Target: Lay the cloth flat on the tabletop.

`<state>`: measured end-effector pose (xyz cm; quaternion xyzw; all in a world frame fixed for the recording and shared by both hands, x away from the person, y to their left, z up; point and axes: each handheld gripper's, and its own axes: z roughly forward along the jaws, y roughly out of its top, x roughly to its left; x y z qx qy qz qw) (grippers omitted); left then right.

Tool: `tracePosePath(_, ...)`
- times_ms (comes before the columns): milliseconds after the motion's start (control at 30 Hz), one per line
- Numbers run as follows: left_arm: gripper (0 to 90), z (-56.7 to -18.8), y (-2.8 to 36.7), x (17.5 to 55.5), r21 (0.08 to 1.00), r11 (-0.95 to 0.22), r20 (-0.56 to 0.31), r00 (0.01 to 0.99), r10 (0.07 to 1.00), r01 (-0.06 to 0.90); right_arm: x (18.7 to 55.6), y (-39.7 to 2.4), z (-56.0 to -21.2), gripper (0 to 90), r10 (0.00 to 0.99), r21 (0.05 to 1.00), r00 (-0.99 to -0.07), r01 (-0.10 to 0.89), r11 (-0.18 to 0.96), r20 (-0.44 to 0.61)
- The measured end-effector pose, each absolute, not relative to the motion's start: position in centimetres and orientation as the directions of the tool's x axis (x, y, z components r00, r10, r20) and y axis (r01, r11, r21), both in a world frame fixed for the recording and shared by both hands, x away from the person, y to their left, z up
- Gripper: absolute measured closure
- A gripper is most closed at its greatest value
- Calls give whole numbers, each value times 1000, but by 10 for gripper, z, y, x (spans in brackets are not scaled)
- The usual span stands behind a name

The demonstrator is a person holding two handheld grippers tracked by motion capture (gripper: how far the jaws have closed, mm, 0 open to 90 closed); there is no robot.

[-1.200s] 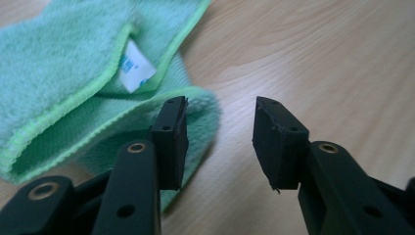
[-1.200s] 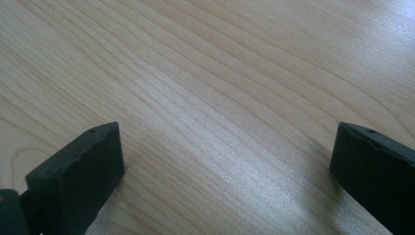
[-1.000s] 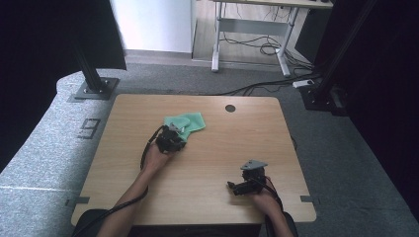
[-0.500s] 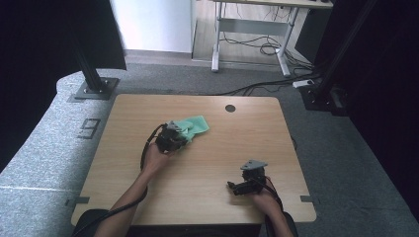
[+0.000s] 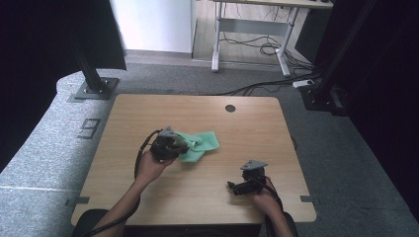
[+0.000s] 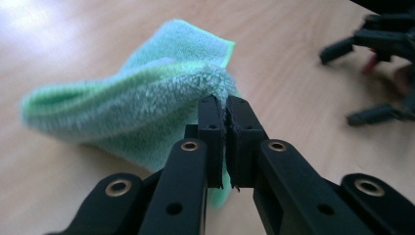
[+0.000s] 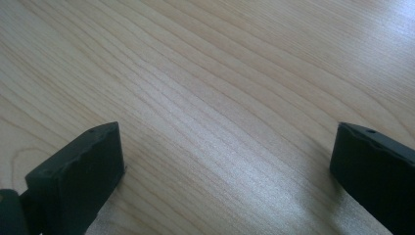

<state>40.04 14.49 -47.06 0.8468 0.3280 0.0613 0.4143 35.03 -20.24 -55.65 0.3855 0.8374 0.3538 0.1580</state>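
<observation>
High view: light wooden table, rectangular, with a round cable hole near the far edge. A soft green fleecy cloth lies crumpled around the table's middle, slightly left. The left gripper meets its near-left edge. The right gripper sits near the front edge at right, well apart from the cloth.

Left gripper view: the black jaws have just been closing and now pinch a fold of the green cloth; part of the cloth is lifted off the wood. The other gripper shows blurred at top right.

Right gripper view: jaws spread wide, bare wood grain between them, nothing held.
</observation>
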Motion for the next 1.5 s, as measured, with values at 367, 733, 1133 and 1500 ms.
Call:
tracePosePath(367,839,-514,195,376,693,-399,-197,690,697,601,350,-202,-557,0,757,715,-654,533,453,8)
tracePosePath(733,487,-511,217,374,691,-382,-188,663,725,613,350,-202,-557,0,757,715,-653,533,453,8)
tracePosePath(1133,451,-463,177,409,746,-415,-144,735,663,521,350,-202,-557,0,757,715,-654,533,454,7)
tracePosePath(1500,492,-487,100,451,676,-560,-73,800,595,479,350,-202,-557,0,757,715,-653,533,452,8)
